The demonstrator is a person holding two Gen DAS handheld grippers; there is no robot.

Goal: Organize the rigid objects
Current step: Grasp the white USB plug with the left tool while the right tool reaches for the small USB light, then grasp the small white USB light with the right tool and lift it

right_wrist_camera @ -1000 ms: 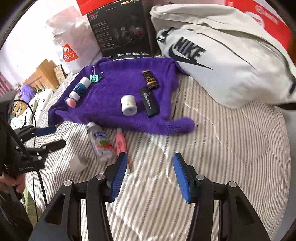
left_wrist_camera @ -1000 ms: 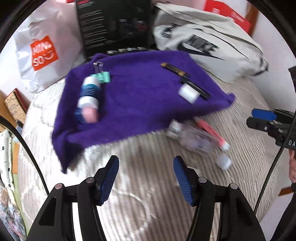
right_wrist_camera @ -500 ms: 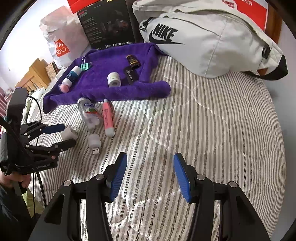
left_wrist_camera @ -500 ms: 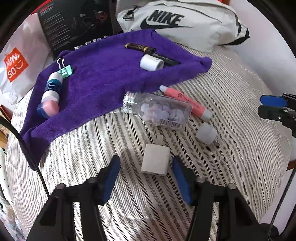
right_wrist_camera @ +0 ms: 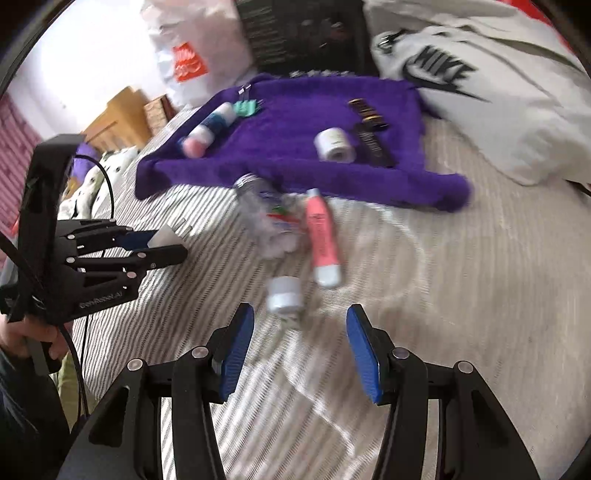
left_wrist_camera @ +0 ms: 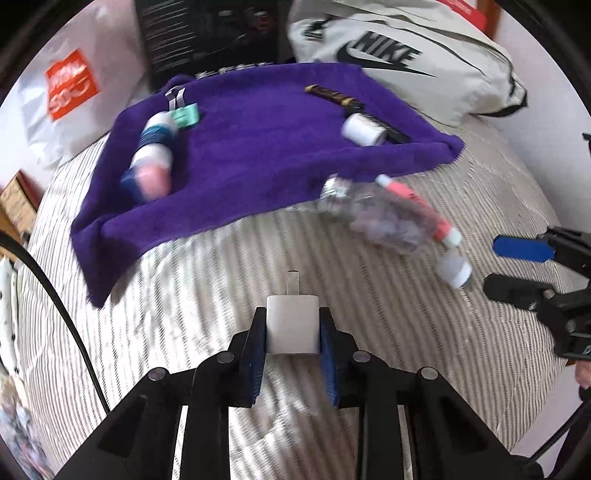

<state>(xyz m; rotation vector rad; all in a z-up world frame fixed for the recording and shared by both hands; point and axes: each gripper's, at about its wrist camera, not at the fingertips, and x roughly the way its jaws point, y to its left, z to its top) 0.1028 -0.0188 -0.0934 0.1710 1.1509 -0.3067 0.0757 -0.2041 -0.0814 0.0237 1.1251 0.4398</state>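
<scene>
On a striped bed (left_wrist_camera: pixel 369 314), the left tool (left_wrist_camera: pixel 292 338) is clamped on a white charger block (left_wrist_camera: pixel 293 325), its blue pads (left_wrist_camera: pixel 258 347) pressed to both sides and its metal prong pointing ahead, clear of the bedding. The right tool (right_wrist_camera: pixel 300 354) hangs with its pads wide apart and nothing between them, just short of a small white cap-shaped piece (right_wrist_camera: pixel 284 295) lying on the bedcover.

Beyond that piece, a clear bottle of pills (right_wrist_camera: pixel 271 225) and a pink tube (right_wrist_camera: pixel 322 240) lie side by side, their far ends near the front edge of a purple towel (left_wrist_camera: pixel 258 147). On the towel rest a blue-and-white tube with a pink end (left_wrist_camera: pixel 151 158), a green binder clip (left_wrist_camera: pixel 184 112) just beside it, a white roll (left_wrist_camera: pixel 364 130), a gold-and-black stick (left_wrist_camera: pixel 334 94) and a flat black item (right_wrist_camera: pixel 373 147) beside the roll.

Behind the towel stand a white shopping bag with an orange logo (left_wrist_camera: pixel 72 88), a black printed box (left_wrist_camera: pixel 210 33) and a pale grey Nike bag (left_wrist_camera: pixel 406 70).

Motion blur smears the bottle, the tubes and the box lettering in both views. In the right wrist view the charger shows only as a white sliver between the left tool's pads, and a hand (right_wrist_camera: pixel 29 336) gripping that tool is cut off at the frame edge.
</scene>
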